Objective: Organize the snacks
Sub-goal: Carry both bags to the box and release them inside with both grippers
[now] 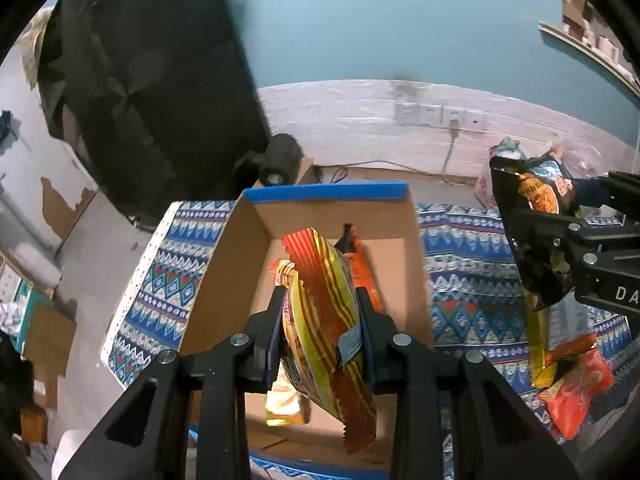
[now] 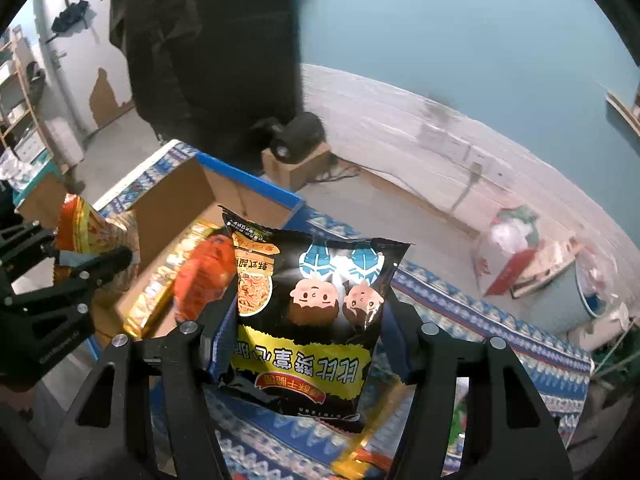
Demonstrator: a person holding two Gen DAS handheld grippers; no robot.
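I've got the left gripper [image 1: 320, 320] pinching a crinkly striped snack packet [image 1: 324, 320] mid-frame over the cardboard box [image 1: 224, 264], right gripper [image 2: 308, 320] clamping a puffy black snack bag [image 2: 312, 312] centre-frame; both look light, slippery, crushable, best held by edges.

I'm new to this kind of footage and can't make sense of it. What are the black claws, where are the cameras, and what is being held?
The claws are two hand-held grippers, each carrying its own wide-angle camera looking along its fingers. In the left camera's picture, the left gripper is shut on a red and gold snack bag above a cardboard box that already has packets in it. In the right camera's picture, the right gripper is shut on a black snack bag. Below lies a blue patterned cloth with more snacks on it.
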